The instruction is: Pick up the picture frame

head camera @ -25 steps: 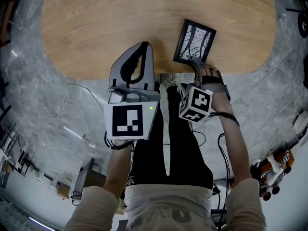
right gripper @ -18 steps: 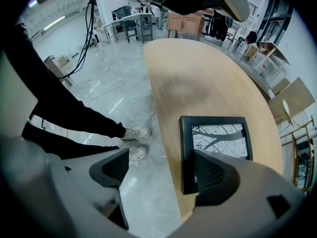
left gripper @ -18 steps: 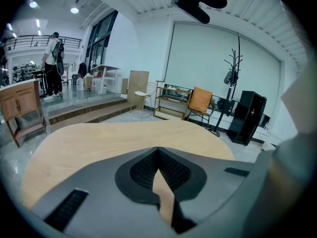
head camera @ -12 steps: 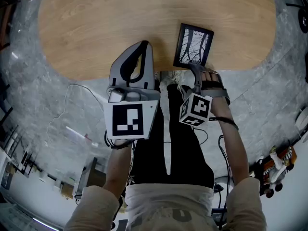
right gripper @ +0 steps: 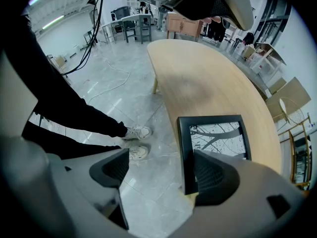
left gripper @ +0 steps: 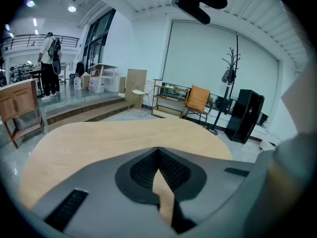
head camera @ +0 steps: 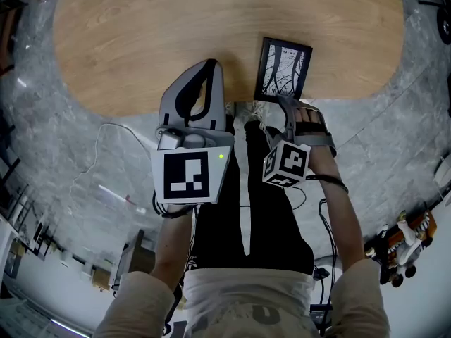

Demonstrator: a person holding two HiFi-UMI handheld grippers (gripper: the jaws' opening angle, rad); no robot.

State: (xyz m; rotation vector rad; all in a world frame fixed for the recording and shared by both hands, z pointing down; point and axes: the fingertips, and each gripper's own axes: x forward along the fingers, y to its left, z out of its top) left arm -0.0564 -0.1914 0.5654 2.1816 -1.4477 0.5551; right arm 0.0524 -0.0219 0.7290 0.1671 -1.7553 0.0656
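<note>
Hovering with jaws apart at the near edge of the picture frame [right gripper: 218, 133], flat at the near rim of the surface [head camera: 141, 41], the right hand-held gripper [right gripper: 163, 170] should bite squarely; the left hand-held gripper [left gripper: 158, 155], jaws together, idles empty.

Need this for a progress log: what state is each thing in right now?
Picture frame: lying flat at the table edge, not gripped.
Right tool: open, empty, one jaw over the frame's near side.
Left tool: shut, empty, above the table.
</note>
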